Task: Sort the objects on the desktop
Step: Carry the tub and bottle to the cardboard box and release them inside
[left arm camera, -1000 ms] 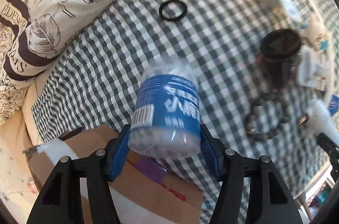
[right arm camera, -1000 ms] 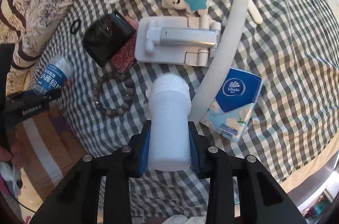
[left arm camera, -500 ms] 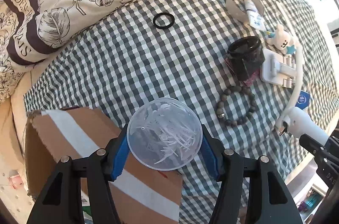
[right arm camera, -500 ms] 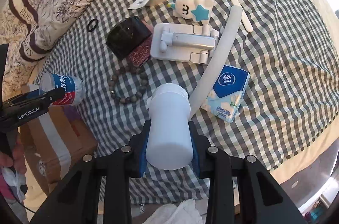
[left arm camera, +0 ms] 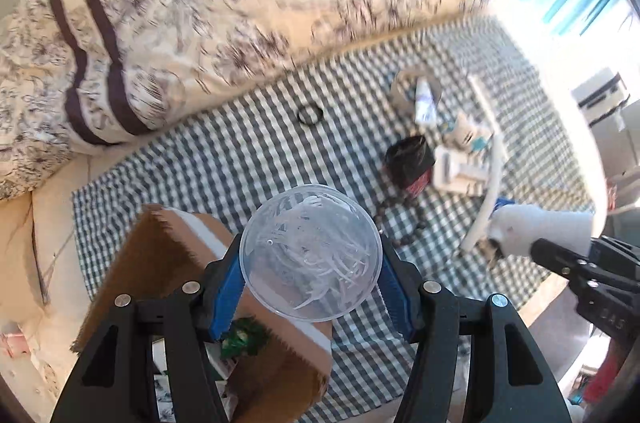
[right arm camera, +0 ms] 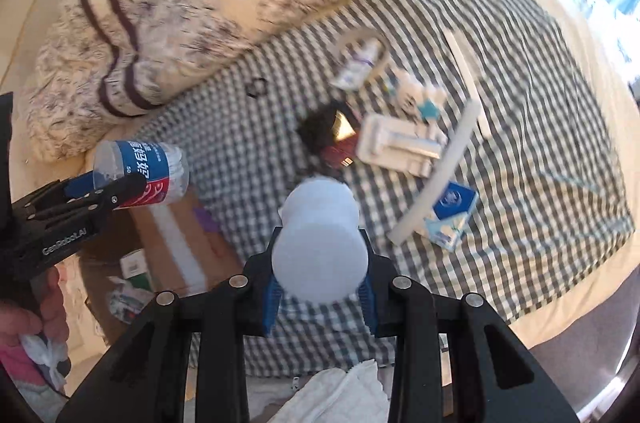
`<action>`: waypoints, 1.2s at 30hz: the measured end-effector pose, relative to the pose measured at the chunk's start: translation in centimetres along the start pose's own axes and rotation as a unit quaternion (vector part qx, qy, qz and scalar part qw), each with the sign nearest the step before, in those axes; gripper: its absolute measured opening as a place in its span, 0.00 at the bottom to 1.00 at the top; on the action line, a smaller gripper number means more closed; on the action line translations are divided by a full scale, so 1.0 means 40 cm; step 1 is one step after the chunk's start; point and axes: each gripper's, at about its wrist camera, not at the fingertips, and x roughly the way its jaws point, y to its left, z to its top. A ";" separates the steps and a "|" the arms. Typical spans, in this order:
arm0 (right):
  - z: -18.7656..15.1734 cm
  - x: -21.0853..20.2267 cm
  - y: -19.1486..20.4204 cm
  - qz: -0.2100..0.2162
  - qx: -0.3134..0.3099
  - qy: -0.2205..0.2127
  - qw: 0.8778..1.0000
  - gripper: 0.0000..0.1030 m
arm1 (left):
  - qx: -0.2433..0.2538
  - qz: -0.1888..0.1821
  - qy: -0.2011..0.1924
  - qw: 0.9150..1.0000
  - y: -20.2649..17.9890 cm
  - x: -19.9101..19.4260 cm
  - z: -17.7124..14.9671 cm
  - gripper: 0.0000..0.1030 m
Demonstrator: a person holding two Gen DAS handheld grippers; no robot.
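My left gripper (left arm camera: 310, 287) is shut on a clear plastic jar of cotton swabs (left arm camera: 310, 253), seen end-on, held above an open cardboard box (left arm camera: 168, 263). In the right wrist view the same jar (right arm camera: 142, 171) shows its blue and red label, gripped by the left gripper (right arm camera: 100, 187) over the box (right arm camera: 176, 235). My right gripper (right arm camera: 320, 287) is shut on a white plastic bottle (right arm camera: 320, 247), lifted above the checked cloth (right arm camera: 540, 151). The white bottle (left arm camera: 540, 227) also shows at the right of the left wrist view.
On the cloth lie a black hair tie (left arm camera: 310, 114), a dark-lidded jar (right arm camera: 324, 131), a bead bracelet (left arm camera: 396, 219), a white phone stand (right arm camera: 400, 147), a tissue pack (right arm camera: 452, 215), a white hairband (right arm camera: 444, 179), a comb (right arm camera: 466, 75) and a floral pillow (left arm camera: 200, 3). A hand (right arm camera: 24, 319) holds the left gripper.
Both grippers have risen and drawn back from the cloth, each keeping its load. The swab jar now hangs over the open box; both views are motion-blurred.
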 end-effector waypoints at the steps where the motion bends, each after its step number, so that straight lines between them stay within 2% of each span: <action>1: 0.001 -0.016 0.024 0.005 -0.008 -0.005 1.000 0.30 | -0.005 0.003 -0.011 1.000 0.014 -0.029 -0.006 0.60; 4: -0.006 -0.064 0.107 0.032 -0.036 -0.019 0.999 0.30 | -0.012 0.020 -0.042 0.999 0.070 -0.133 -0.034 0.60; 7: -0.026 -0.111 0.231 0.063 -0.089 -0.032 0.994 0.30 | -0.023 0.025 -0.073 0.997 0.135 -0.229 -0.084 0.60; 11: -0.065 -0.118 0.390 0.100 -0.150 -0.030 0.983 0.30 | -0.059 0.052 -0.087 0.993 0.228 -0.291 -0.173 0.60; 16: -0.125 -0.045 0.543 0.124 -0.202 0.006 0.971 0.30 | -0.106 0.071 -0.059 0.990 0.326 -0.267 -0.293 0.60; 21: -0.168 0.041 0.650 0.102 -0.257 0.031 0.961 0.30 | -0.135 0.066 -0.016 0.988 0.377 -0.184 -0.388 0.60; 24: -0.175 0.068 0.673 0.098 -0.268 0.037 0.958 0.35 | -0.147 0.058 -0.006 0.987 0.383 -0.135 -0.422 0.63; 25: -0.175 0.073 0.678 0.093 -0.271 0.037 0.957 0.49 | -0.146 0.062 0.001 0.987 0.379 -0.119 -0.430 0.66; 26: -0.176 0.071 0.680 0.086 -0.272 0.032 0.958 0.63 | -0.142 0.068 0.008 0.987 0.374 -0.109 -0.435 0.87; 27: -0.177 0.069 0.682 0.081 -0.271 0.027 0.959 0.65 | -0.134 0.084 0.014 0.987 0.365 -0.100 -0.440 1.00; 28: -0.177 0.067 0.681 0.079 -0.270 0.025 0.959 0.65 | -0.126 0.092 0.007 0.988 0.355 -0.103 -0.444 1.00; 32: -0.165 0.053 0.656 0.076 -0.254 0.016 0.964 0.66 | -0.120 0.079 -0.002 0.990 0.338 -0.113 -0.440 1.00; 36: -0.158 0.014 0.602 0.067 -0.227 0.005 0.972 0.66 | -0.107 0.079 -0.005 0.991 0.312 -0.113 -0.400 1.00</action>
